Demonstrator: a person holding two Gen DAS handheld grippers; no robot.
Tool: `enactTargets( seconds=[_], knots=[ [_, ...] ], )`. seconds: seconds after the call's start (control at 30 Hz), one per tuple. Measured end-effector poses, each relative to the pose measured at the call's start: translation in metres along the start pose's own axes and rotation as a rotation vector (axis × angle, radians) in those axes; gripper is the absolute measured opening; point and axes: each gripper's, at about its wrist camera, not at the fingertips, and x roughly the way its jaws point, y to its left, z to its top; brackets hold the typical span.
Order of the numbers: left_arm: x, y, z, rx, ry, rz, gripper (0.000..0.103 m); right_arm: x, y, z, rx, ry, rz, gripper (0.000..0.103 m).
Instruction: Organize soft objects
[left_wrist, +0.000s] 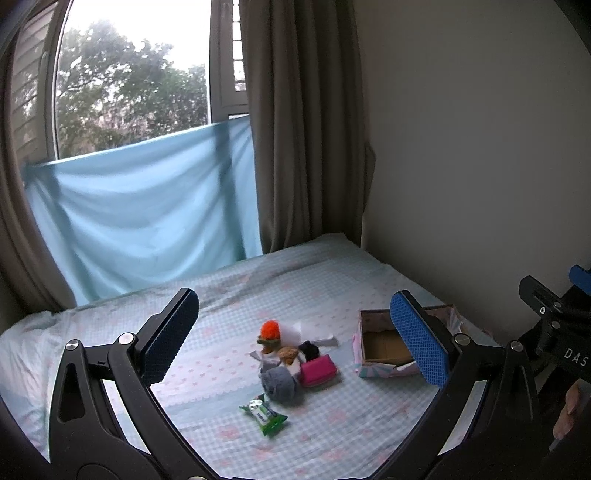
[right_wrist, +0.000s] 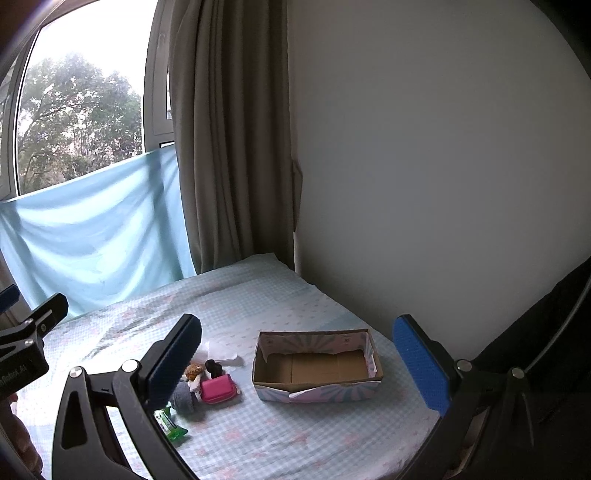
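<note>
Both my left gripper (left_wrist: 295, 343) and right gripper (right_wrist: 306, 365) hang wide open and empty; the toy pile (left_wrist: 291, 360) lies dead ahead of my left one, the box (right_wrist: 317, 363) ahead of my right.

I see a bed (left_wrist: 229, 295) covered in a pale blue checked sheet with faint pink motifs. On it sits an open cardboard box (right_wrist: 317, 363), patterned on the outside and bare brown inside. Left of the box lies a tight cluster: a pink pouch (right_wrist: 218, 387) nearest it, a grey fuzzy ball (left_wrist: 279, 384) touching the pouch's left side, a small black item (left_wrist: 309, 349) and a brown plush piece (left_wrist: 288, 353) just behind the pouch, an orange pom-pom toy (left_wrist: 269, 332) further back, and white paper (right_wrist: 221, 352) behind those. A green wrapped packet (left_wrist: 263, 413) lies in front of the grey ball, farthest from the box.
</note>
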Motion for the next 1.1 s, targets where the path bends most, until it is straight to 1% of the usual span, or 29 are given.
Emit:
enactTargets(
  seconds=[0.23, 1.1],
  knots=[
    [-0.001, -0.0009, 0.0007, 0.004, 0.001, -0.002, 0.103, -0.0016, -0.0028, 0.0001, 0.009, 0.002, 0.015, 0.103],
    [-0.0009, -0.0012, -0.0048, 0.0, 0.004, -0.012, 0.103, -0.0024, 0.0001, -0.0017, 0.011, -0.005, 0.007, 0.103]
  ],
)
